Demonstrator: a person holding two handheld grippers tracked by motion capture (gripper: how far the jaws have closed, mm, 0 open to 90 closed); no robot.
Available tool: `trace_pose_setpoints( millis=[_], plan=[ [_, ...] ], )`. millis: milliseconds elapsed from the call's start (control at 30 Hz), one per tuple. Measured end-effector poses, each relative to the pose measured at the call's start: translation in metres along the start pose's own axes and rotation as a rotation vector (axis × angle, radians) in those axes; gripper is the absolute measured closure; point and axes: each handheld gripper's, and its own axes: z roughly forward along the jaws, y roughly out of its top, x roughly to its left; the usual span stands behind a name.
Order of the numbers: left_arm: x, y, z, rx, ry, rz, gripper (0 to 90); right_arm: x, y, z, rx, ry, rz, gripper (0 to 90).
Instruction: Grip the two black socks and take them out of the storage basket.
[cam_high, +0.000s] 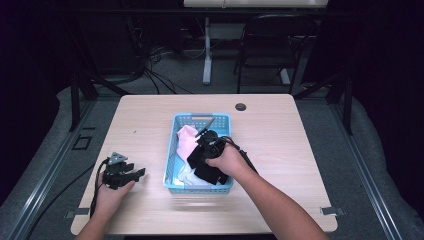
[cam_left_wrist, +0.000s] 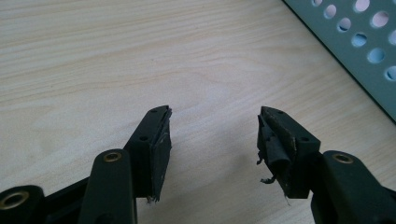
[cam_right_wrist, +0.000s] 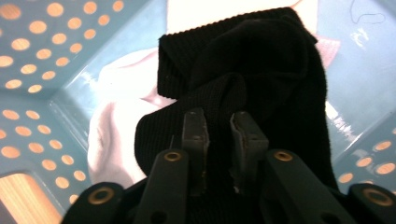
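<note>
Inside the light-blue perforated plastic basket (cam_high: 172, 150) at the middle of the pale wooden worktop (cam_high: 280, 135), the right hand-held gripper (cam_right_wrist: 218, 122) has its jaws narrowed onto a fold of the black ribbed fabric sock (cam_right_wrist: 261, 70), which lies over pink and white cloths (cam_high: 186, 137). Left of the basket, the left hand-held gripper (cam_left_wrist: 212, 135) rests on the worktop with jaws wide apart, holding nothing

**Your rig and arms**

You carry two black grippers. Your left gripper (cam_high: 131, 175) bears a grey three-cornered plate and trails a black cable. Brass-ringed screws dot each jaw; the left gripper's pads (cam_left_wrist: 275, 144) are frayed. Your forearms are bare, no sleeves.
</note>
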Motion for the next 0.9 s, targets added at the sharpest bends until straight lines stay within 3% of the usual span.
trace_pose_setpoints(
  millis=[233,467,900],
  plan=[
    [0.0,0.0,0.0,-0.006,0.001,0.0,44.6,0.005,-0.001,-0.004,-0.035,0.014,-0.02,82.2],
    [0.0,0.0,0.001,-0.003,-0.001,0.001,44.6,0.014,-0.002,-0.014,-0.069,0.001,-0.08,82.8],
    [-0.001,0.0,0.001,-0.002,-0.001,0.001,44.6,0.023,-0.002,-0.053,-0.214,0.001,-0.102,83.0]
  ],
)
